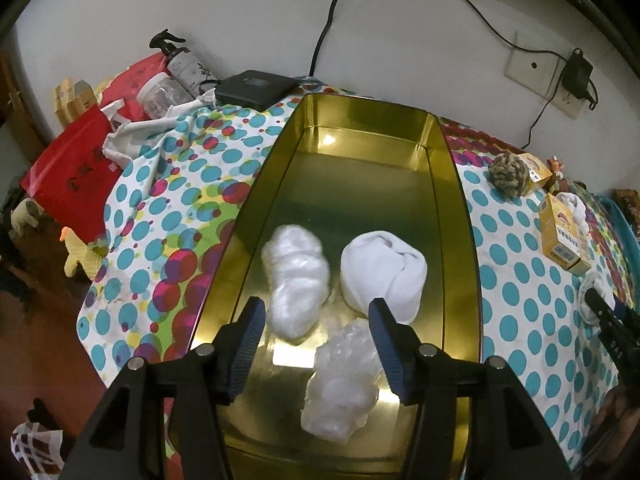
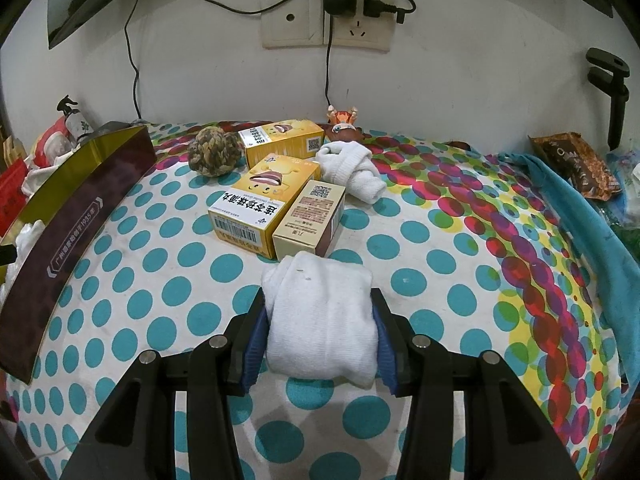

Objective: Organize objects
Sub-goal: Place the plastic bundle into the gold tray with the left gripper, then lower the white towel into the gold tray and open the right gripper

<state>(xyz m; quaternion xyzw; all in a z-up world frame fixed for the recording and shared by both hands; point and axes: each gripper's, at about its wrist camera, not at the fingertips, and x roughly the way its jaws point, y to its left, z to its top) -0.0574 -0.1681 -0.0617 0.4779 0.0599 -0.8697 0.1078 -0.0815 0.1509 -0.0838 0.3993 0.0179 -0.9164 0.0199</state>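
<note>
A gold tin tray (image 1: 460, 216) lies on the dotted cloth and holds a rolled white sock (image 1: 382, 274) and two white cotton wads (image 1: 296, 280) (image 1: 344, 388). My left gripper (image 1: 316, 344) hangs open and empty over the tray's near end. My right gripper (image 2: 320, 336) is shut on a rolled white sock (image 2: 322, 320) just above the cloth, right of the tray (image 2: 80, 200). Another rolled white sock (image 2: 354, 170) lies behind the boxes.
Two yellow boxes (image 2: 260, 204) (image 2: 284, 140), a beige box (image 2: 310, 220) and a knotted rope ball (image 2: 214, 152) lie ahead of my right gripper. A blue towel (image 2: 592, 232) and snack packet (image 2: 576, 164) lie at the right. Bottles (image 1: 180, 64), a black device (image 1: 256, 88) and red bags (image 1: 76, 160) crowd the left.
</note>
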